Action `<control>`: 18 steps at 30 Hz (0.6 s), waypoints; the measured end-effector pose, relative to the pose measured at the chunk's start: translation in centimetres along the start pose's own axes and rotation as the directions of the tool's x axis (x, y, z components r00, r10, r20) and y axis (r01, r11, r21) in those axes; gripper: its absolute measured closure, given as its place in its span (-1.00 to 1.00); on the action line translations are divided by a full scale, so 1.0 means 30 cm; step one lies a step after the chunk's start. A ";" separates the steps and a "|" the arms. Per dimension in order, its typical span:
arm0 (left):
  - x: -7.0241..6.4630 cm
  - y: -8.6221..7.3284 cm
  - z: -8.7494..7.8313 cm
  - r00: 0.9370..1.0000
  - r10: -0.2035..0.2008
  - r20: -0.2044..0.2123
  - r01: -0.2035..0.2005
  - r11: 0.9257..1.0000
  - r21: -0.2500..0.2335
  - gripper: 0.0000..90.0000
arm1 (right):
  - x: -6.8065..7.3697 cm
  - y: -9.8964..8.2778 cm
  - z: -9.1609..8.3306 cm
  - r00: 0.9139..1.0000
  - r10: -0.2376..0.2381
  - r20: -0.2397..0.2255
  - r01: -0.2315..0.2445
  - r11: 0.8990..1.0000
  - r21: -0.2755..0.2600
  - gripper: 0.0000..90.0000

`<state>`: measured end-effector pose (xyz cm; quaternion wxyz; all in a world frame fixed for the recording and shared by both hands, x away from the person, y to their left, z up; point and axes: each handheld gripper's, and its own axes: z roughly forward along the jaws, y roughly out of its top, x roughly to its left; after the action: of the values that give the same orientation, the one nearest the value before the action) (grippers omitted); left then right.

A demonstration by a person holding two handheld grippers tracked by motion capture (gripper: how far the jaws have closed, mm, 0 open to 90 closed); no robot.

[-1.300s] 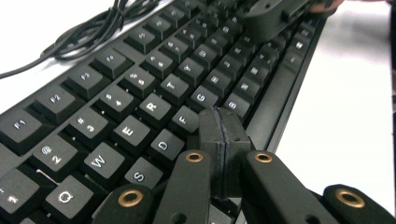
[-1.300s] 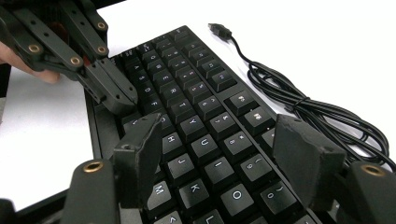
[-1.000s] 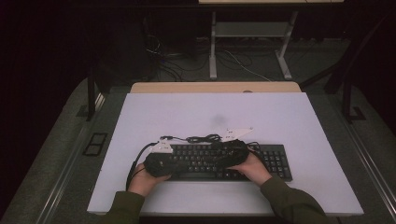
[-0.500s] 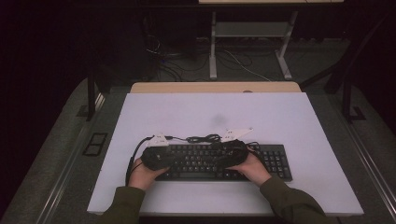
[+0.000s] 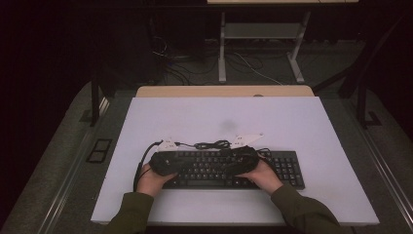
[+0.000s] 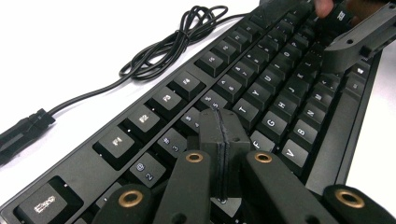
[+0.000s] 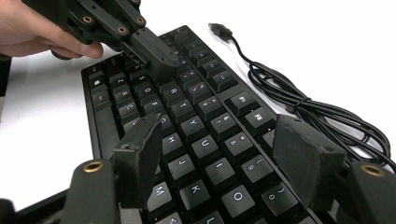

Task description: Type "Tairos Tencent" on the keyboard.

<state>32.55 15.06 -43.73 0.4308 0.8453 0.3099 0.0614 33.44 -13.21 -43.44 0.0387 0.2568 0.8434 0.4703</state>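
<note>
A black keyboard (image 5: pixel 285 168) lies across the near part of the white table (image 5: pixel 219 117). My left gripper (image 5: pixel 187 163) is shut with nothing between its jaws. Its tip (image 6: pixel 219 122) is down at the upper letter rows on the keyboard's (image 6: pixel 280 93) left half; I cannot tell whether it presses a key. My right gripper (image 5: pixel 229 165) faces it from the other side and stands open just above the letter keys. Its fingers (image 7: pixel 140 151) straddle several keys of the keyboard (image 7: pixel 205 116). The left gripper (image 7: pixel 156 56) shows at the far end of that view, a hand behind it.
The keyboard's cable (image 5: pixel 212 145) lies coiled on the table just behind it, its coil (image 7: pixel 322 116) close to the top row, the USB plug (image 7: pixel 219 29) loose on the table. A wooden edge (image 5: pixel 224 91) borders the table's far side.
</note>
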 end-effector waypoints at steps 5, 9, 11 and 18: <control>0.000 -0.001 0.002 1.000 0.002 0.001 -0.002 1.000 0.002 0.98 | 0.002 0.000 0.002 1.000 0.000 -0.001 0.000 1.000 -0.001 -0.27; 0.002 -0.005 0.008 1.000 -0.004 0.008 0.004 1.000 0.009 0.98 | 0.001 -0.001 0.002 1.000 0.000 0.000 0.000 1.000 0.001 -0.27; 0.002 -0.005 0.008 1.000 -0.004 0.008 0.004 1.000 0.009 0.98 | 0.001 -0.001 0.002 1.000 0.000 0.001 0.000 1.000 0.001 -0.27; 0.002 -0.006 0.008 1.000 -0.004 0.010 0.004 1.000 0.008 0.98 | 0.002 -0.002 0.003 1.000 -0.001 0.000 0.001 1.000 0.003 -0.27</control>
<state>32.61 15.01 -44.04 0.4293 0.8466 0.3097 0.0549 33.40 -13.13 -43.52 0.0385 0.2564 0.8442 0.4692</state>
